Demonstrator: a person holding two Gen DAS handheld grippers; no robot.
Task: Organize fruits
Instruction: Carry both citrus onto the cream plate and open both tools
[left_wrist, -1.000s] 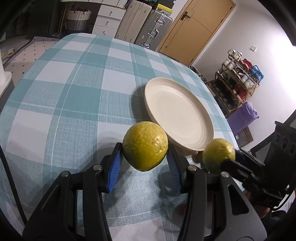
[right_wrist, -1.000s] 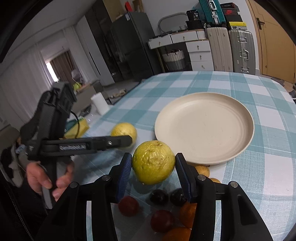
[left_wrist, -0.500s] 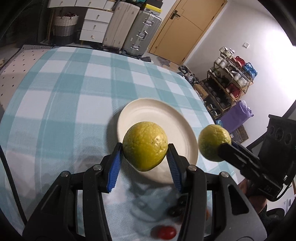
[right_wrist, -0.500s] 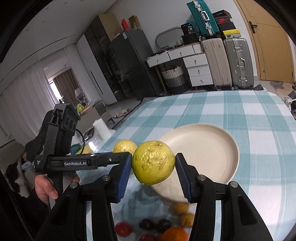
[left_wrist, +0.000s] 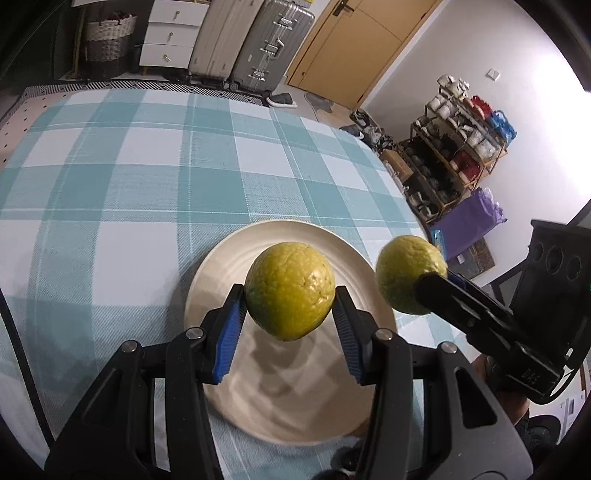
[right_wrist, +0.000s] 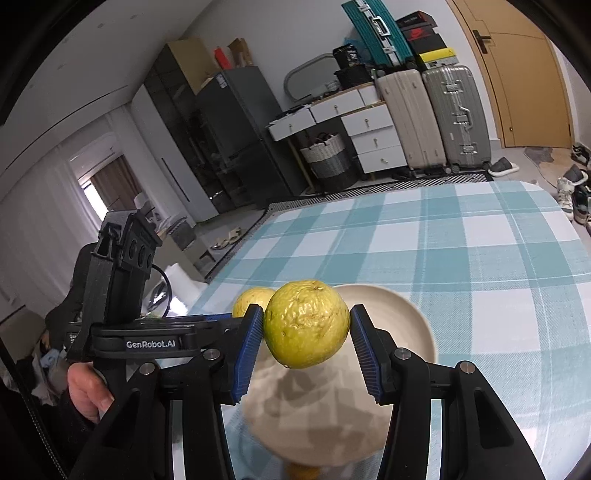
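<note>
I am holding my left tool (left_wrist: 290, 310) angled steeply down, its blue pads clamped partway closed on a yellow-green fruit (left_wrist: 290, 290) that is hanging above the cream plate (left_wrist: 221, 266). My right tool (right_wrist: 306, 341) is tilting down less steeply and is gripping a second yellow-green fruit (right_wrist: 307, 324) just over the plate's near rim. My left hand (right_wrist: 86, 393) is wrapping its handle beside the plate. The plate is sitting on the checked worktop (left_wrist: 122, 184).
</note>
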